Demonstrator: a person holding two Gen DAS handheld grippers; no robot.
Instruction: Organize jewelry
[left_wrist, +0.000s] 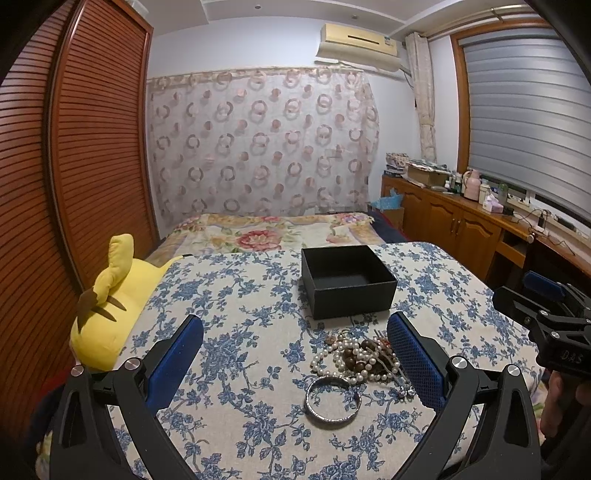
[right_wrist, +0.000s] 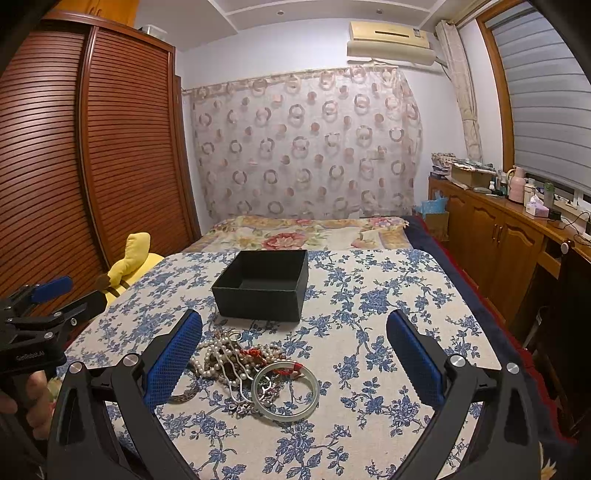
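Note:
An open black box (left_wrist: 347, 280) stands empty on the blue-flowered cloth; it also shows in the right wrist view (right_wrist: 263, 285). In front of it lies a tangled jewelry pile (left_wrist: 364, 356) of pearl strands and brown beads, with a silver bangle (left_wrist: 332, 400) nearest me. In the right wrist view the pile (right_wrist: 236, 360) and the bangle (right_wrist: 286, 391) lie between the fingers, toward the left one. My left gripper (left_wrist: 295, 328) is open and empty, above the cloth. My right gripper (right_wrist: 294, 326) is open and empty too. Each gripper shows at the edge of the other's view.
A yellow plush toy (left_wrist: 110, 302) lies at the table's left edge. A bed with a floral cover (left_wrist: 266, 232) is behind the table. A wooden wardrobe (left_wrist: 74, 166) stands left, wooden cabinets (left_wrist: 454, 221) with clutter right.

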